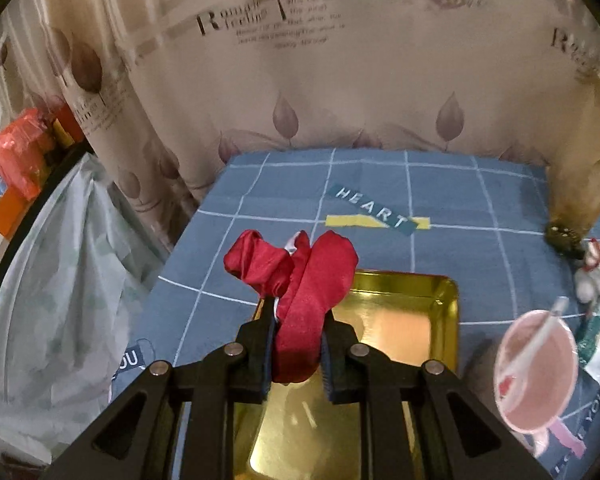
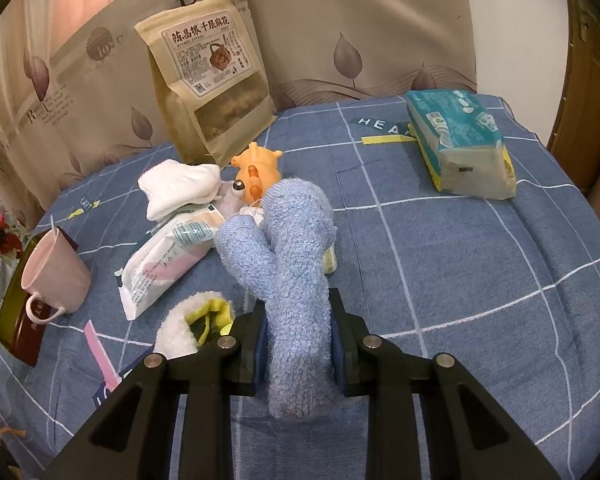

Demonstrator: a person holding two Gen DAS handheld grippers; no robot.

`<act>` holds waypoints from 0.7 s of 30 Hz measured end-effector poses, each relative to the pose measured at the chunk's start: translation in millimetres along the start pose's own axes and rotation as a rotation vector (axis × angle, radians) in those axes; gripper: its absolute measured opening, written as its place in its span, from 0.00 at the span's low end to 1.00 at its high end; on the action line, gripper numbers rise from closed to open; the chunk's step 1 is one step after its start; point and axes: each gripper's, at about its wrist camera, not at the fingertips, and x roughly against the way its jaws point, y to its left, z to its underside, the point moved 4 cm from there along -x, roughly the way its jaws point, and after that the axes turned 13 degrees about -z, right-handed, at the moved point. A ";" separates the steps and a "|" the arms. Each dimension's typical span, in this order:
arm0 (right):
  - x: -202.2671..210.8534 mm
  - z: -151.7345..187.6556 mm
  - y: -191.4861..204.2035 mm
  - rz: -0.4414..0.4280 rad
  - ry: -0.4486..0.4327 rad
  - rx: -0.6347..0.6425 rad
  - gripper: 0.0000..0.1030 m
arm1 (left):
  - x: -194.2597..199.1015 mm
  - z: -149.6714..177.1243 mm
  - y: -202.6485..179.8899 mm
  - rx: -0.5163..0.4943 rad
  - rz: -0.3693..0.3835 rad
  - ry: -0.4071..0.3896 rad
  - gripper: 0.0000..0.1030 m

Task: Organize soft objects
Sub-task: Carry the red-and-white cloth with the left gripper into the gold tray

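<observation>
Two downward wrist views sharing pink mug [image 1: 534, 368]

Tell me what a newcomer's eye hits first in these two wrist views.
The red satin cloth, pinched in the left gripper right over the gold tray. Then the fluffy blue sock, clamped in the right gripper above the blue checked bedsheet, with the orange toy just behind.

Right half of the table [image 2: 480, 280] is open cloth. Left side is crowded: pink mug [image 2: 54, 276], wipes pack [image 2: 160, 268], white sock [image 2: 180, 190], orange toy [image 2: 258, 170]. Tissue pack [image 2: 460, 144] blocks the far right corner.
</observation>
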 end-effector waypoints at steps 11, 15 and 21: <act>-3.6 1.4 -3.7 0.008 0.009 0.000 0.23 | -37.3 1.9 -23.9 -0.048 -0.057 0.026 0.18; -3.2 1.5 -4.0 0.010 0.010 -0.001 0.24 | -45.3 3.8 -33.1 -0.068 -0.068 0.032 0.19; -3.4 1.2 -2.3 0.011 0.011 0.000 0.24 | -57.9 13.6 -42.5 -0.071 -0.050 0.067 0.20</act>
